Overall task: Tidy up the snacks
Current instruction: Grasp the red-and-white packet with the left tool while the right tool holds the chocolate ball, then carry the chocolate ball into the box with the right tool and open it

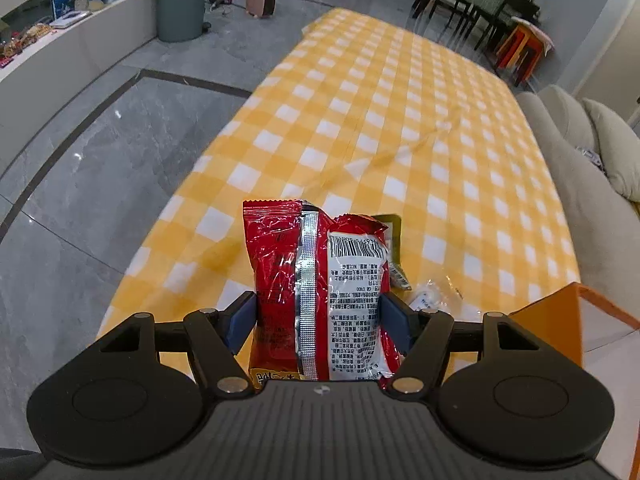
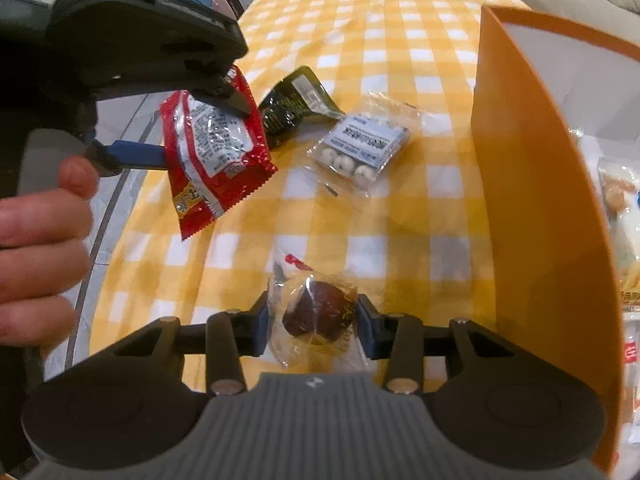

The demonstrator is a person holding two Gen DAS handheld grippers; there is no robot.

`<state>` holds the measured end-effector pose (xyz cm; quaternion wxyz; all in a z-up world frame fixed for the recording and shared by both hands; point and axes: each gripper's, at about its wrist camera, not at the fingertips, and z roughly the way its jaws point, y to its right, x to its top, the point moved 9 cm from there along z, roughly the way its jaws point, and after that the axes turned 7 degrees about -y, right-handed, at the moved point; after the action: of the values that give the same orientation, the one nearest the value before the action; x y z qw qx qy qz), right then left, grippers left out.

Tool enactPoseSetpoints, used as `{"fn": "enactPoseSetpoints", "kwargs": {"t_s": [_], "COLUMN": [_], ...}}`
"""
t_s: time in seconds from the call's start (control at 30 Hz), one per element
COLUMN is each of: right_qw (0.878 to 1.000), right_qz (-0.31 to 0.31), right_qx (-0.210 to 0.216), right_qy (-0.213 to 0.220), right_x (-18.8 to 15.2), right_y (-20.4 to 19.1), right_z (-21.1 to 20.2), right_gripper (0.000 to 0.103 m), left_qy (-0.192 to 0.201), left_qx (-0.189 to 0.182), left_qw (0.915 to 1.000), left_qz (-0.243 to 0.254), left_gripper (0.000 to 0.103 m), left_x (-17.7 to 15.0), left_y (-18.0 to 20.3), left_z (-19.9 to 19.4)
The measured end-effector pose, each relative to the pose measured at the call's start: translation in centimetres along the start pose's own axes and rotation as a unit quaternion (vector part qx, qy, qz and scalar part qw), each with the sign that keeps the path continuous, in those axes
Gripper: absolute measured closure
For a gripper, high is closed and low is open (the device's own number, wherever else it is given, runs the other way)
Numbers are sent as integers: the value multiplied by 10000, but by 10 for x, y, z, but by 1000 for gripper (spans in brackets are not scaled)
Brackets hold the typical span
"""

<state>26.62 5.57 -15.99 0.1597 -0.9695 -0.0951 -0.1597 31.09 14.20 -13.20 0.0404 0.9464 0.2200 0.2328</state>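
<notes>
My left gripper [image 1: 318,316] is shut on a red snack packet [image 1: 320,280] and holds it above the yellow checked table [image 1: 380,120]; the packet also shows in the right wrist view [image 2: 212,148], lifted off the cloth. My right gripper [image 2: 312,320] is shut on a clear-wrapped dark brown snack [image 2: 318,314] just above the table, left of the orange box [image 2: 532,200]. A black packet [image 2: 288,108] and a clear bag of white balls [image 2: 360,148] lie on the cloth beyond.
The orange box stands at the table's right and holds several snack packs [image 2: 624,240]. A beige sofa [image 1: 580,160] runs along the table's right side. Grey floor, a grey bin [image 1: 180,0] and dining chairs [image 1: 480,12] lie beyond.
</notes>
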Motion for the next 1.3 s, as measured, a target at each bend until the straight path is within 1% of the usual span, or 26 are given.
{"fn": "enactPoseSetpoints", "kwargs": {"t_s": [0.07, 0.2, 0.33, 0.53, 0.67, 0.87, 1.0, 1.1, 1.23, 1.3], "right_qw": [10000, 9999, 9994, 9966, 9927, 9860, 9818, 9808, 9793, 9797], "right_qz": [-27, 21, 49, 283, 525, 738, 1006, 1212, 1623, 1720], "right_qx": [18, 144, 282, 585, 689, 610, 519, 308, 112, -68], "right_qy": [28, 37, 176, 510, 843, 1363, 1526, 1494, 1205, 1032], "right_x": [0, -2, 0, 12, 22, 40, 51, 60, 70, 75], "right_y": [-1, -2, -4, 6, 24, 59, 97, 133, 178, 195], "right_z": [-3, -13, -34, -75, -111, -162, -187, -191, -176, -163], "right_gripper": [62, 63, 63, 63, 63, 63, 63, 63, 63, 63], "left_qy": [48, 75, 242, 532, 774, 928, 902, 739, 654, 583], "left_qx": [-11, -164, -281, -649, -837, -1243, -1460, -1641, -1623, -1634], "left_qw": [10000, 9997, 9991, 9963, 9935, 9874, 9837, 9814, 9809, 9808], "left_qz": [-45, -137, -189, -188, -31, 301, 531, 667, 850, 891], "left_gripper": [26, 26, 26, 26, 26, 26, 26, 26, 26, 26], "left_x": [-1, -5, -6, -7, -10, -16, -24, -31, -35, -38], "left_y": [-2, -5, -5, 6, 22, 56, 80, 94, 105, 109], "left_z": [-9, -26, -50, -85, -110, -135, -137, -129, -118, -114]}}
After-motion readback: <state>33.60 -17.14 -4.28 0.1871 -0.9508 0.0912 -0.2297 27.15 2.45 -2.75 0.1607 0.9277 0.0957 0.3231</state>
